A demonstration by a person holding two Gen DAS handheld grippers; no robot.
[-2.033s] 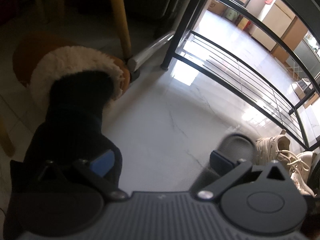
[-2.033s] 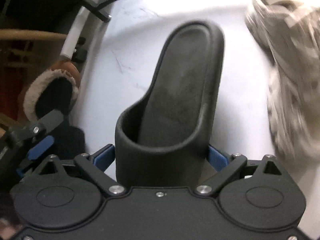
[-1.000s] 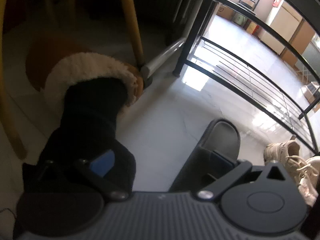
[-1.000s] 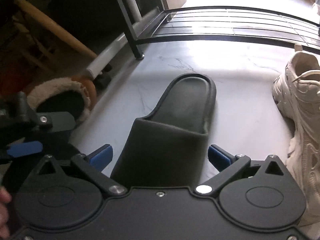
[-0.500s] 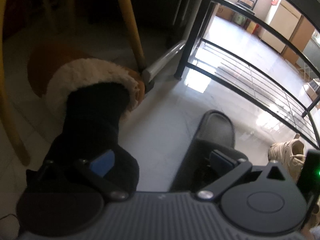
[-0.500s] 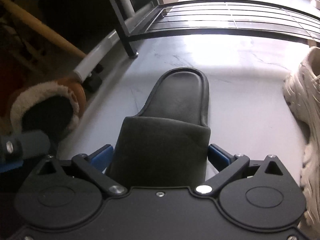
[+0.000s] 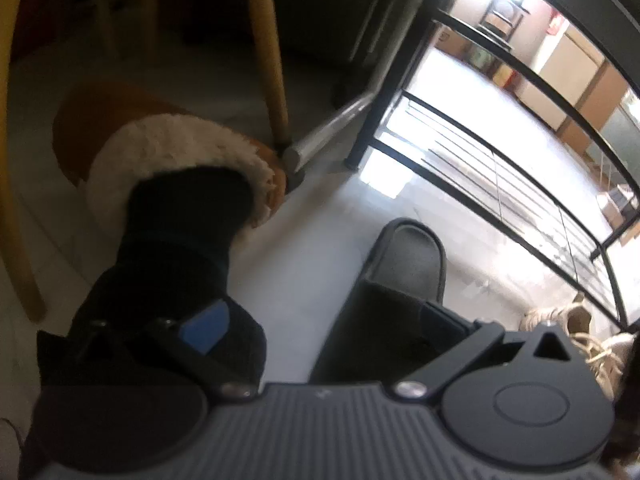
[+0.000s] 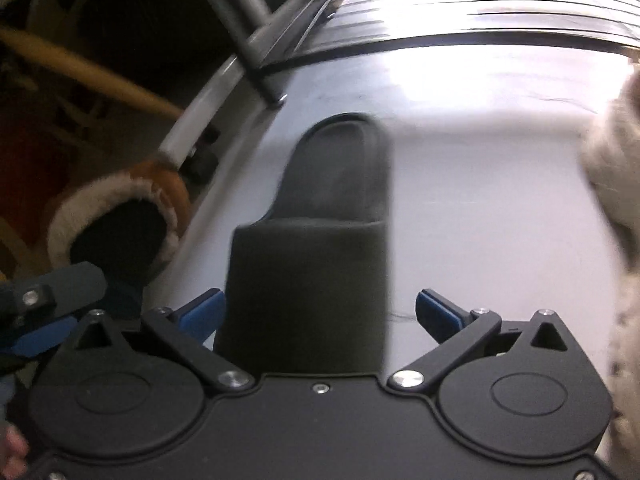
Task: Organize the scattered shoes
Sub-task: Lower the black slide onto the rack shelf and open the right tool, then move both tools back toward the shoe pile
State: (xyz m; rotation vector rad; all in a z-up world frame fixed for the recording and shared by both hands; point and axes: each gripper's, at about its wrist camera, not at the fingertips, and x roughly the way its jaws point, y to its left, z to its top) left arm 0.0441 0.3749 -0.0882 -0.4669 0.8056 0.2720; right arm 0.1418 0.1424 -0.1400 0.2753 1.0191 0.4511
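Straddling the dark grey slide with the right gripper, fingers spread, not pinching (gap beside one pad), so lying flat on the floor between fur-lined slipper and beige sneaker; left gripper fingers equally wide, clasping nothing

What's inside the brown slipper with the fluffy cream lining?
The fleece-lined brown slipper has a black sock-like item stuffed into its opening, the left gripper at that item's lower end. The slipper's interior is covered.
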